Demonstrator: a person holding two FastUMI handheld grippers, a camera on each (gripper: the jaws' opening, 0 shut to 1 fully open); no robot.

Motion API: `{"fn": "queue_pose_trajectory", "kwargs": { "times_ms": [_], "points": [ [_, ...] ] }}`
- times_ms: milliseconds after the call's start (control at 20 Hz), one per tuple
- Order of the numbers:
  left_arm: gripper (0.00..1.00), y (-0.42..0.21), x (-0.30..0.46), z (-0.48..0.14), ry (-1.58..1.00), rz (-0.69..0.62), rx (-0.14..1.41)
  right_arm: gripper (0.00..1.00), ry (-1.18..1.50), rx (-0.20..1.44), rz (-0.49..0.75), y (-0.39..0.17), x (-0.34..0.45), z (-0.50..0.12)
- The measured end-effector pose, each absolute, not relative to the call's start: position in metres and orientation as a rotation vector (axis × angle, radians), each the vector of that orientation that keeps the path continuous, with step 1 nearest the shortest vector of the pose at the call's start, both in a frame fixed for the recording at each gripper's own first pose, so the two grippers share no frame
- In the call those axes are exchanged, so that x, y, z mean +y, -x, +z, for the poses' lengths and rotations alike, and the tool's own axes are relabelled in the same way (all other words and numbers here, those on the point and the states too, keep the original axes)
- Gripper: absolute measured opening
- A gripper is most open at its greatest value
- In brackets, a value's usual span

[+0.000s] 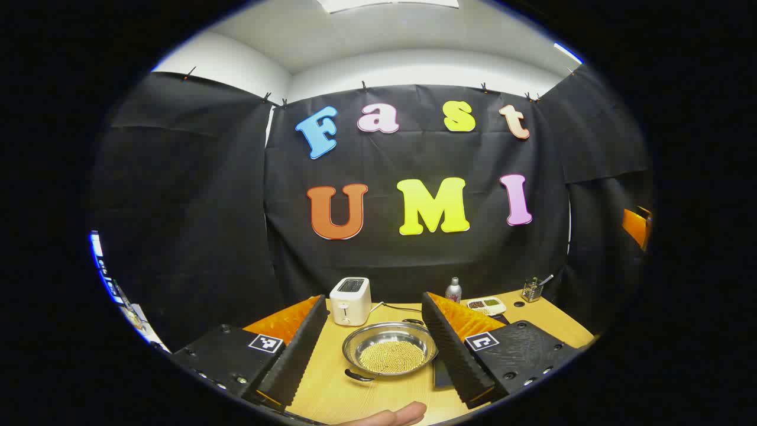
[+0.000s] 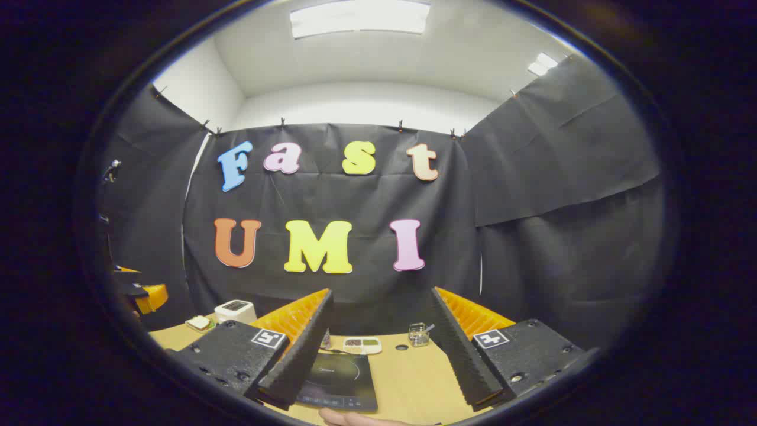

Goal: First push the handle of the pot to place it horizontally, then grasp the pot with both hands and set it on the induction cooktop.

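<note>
My left gripper (image 1: 371, 346) stands with jaws apart, pot (image 1: 390, 349) between and beyond them on the surface (image 1: 331, 390). My right gripper (image 2: 378, 349), jaws likewise apart, faces the induction cooktop (image 2: 342, 374).

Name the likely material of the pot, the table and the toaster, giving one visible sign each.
Pot: probably polished steel, from its silvery mirror-like rim.
Table: wood or wood-look laminate, showing pale grain lines.
Toaster: seemingly glossy white plastic, possibly painted metal.

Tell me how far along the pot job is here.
Nothing looks done. The pot sits on the table between the open left gripper, handles untouched. The induction cooktop lies bare before the open right gripper. Pushing the handle, grasping and placing all remain.
</note>
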State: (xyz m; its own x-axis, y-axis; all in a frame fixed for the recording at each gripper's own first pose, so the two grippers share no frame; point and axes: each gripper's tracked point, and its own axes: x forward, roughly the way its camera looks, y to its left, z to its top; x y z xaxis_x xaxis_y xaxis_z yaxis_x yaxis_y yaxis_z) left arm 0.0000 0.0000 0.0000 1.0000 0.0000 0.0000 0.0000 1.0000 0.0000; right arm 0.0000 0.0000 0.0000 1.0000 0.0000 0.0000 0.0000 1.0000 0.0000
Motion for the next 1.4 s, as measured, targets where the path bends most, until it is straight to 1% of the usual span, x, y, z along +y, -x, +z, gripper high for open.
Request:
{"fn": "queue_pose_trajectory", "kwargs": {
  "times_ms": [450,700,950,1150,1200,1300,1350,1400],
  "points": [
    [0.96,0.005,0.003,0.009,0.03,-0.029,-0.037,1.0,-0.005,-0.01,-0.009,0.002,-0.005,0.001],
    [0.96,0.007,-0.007,0.013,0.07,-0.082,-0.067,0.99,-0.013,-0.005,0.0,-0.002,-0.008,-0.002],
    [0.96,-0.001,0.001,0.0,0.051,-0.041,-0.048,0.99,0.028,-0.016,0.002,-0.005,-0.01,-0.005],
    [0.95,-0.016,-0.004,-0.02,0.041,-0.061,-0.009,0.99,0.037,0.019,-0.003,-0.001,-0.011,-0.015],
    [0.94,-0.02,-0.003,-0.027,0.025,-0.064,0.009,0.99,0.032,0.027,0.005,0.001,-0.009,-0.015],
    [0.71,-0.028,-0.007,-0.045,0.008,-0.09,0.066,0.99,0.024,0.027,0.015,0.003,-0.006,-0.014],
    [0.72,-0.029,-0.01,-0.057,0.005,-0.107,0.106,0.99,0.024,0.022,0.015,0.004,-0.007,-0.014],
    [0.66,-0.032,-0.013,-0.065,0.009,-0.124,0.139,0.99,0.026,0.017,0.015,0.004,-0.007,-0.012]
  ]
}}
